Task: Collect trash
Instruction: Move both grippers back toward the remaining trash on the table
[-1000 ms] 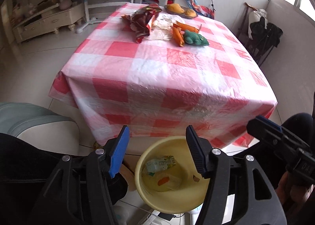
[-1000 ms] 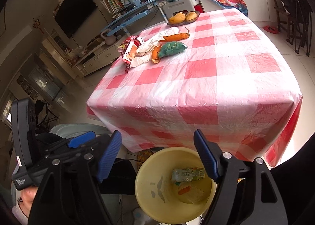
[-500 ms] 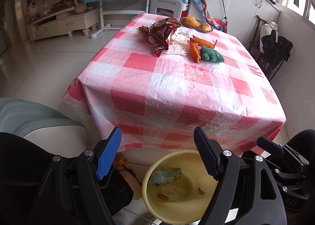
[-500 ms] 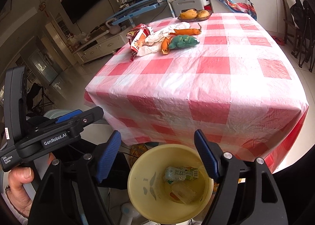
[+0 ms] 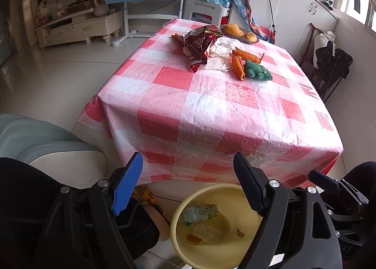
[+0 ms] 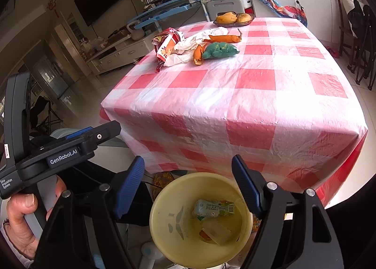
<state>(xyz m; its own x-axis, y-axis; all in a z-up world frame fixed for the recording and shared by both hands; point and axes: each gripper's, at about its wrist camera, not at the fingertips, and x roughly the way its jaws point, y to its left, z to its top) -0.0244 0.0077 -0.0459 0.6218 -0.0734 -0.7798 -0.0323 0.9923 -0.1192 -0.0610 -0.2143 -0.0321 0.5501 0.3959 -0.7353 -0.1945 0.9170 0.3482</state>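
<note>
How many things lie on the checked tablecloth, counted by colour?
Orange peel pieces: 2
Green plush toy: 1
Red snack wrapper: 1
White crumpled paper: 1
Yellow fruits in the dish: 2
Total: 7, plus the dish

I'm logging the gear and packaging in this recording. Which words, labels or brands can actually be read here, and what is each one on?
"GenRobot.AI": on the side of the left tool, seen from the right wrist.
"Data Acquisition System": small print on the same tool's handle.
Green carton in the yellow bin: printed, too small to read.
Red snack bag on the table: printing too blurred to read.
</note>
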